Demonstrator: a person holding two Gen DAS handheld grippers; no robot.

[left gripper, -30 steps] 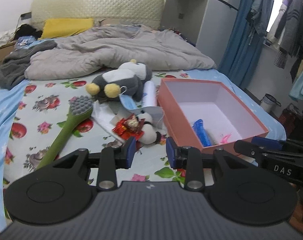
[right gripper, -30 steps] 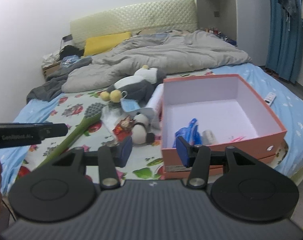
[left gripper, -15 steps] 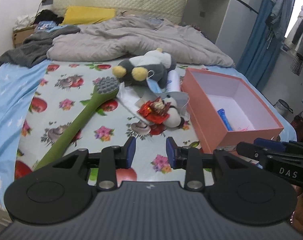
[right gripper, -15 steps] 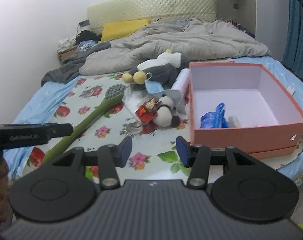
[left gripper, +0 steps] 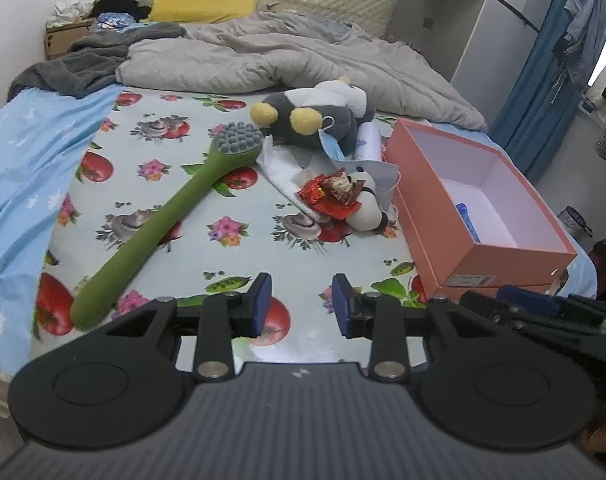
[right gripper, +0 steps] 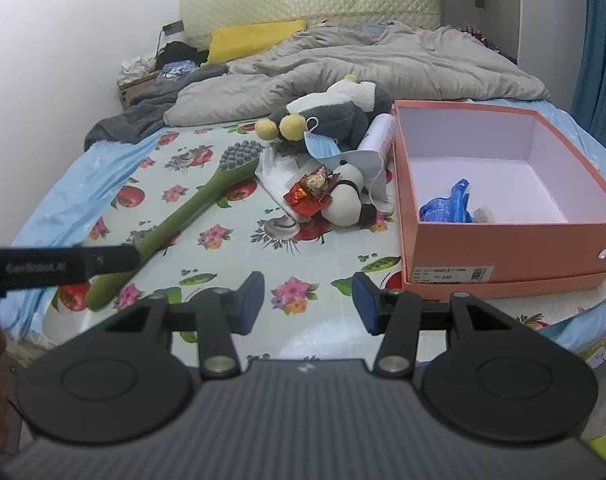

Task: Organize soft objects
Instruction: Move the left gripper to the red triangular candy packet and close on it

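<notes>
Bed (left gripper: 287,248) w/ fruit-print sheet: pink box (right gripper: 503,240) holds blue bag (right gripper: 447,204). Plush (right gripper: 335,120) and brush (right gripper: 191,208) lie outside. L gripper (left gripper: 301,304) & R gripper (right gripper: 308,302): both agape, empty.

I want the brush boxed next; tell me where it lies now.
In both views the green brush lies aslant on the flowered sheet, left of the toy pile, its grey head near the penguin plush, far from the box.

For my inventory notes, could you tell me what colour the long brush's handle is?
Olive green, with a grey bristle head; the brush shows best in the left wrist view.
</notes>
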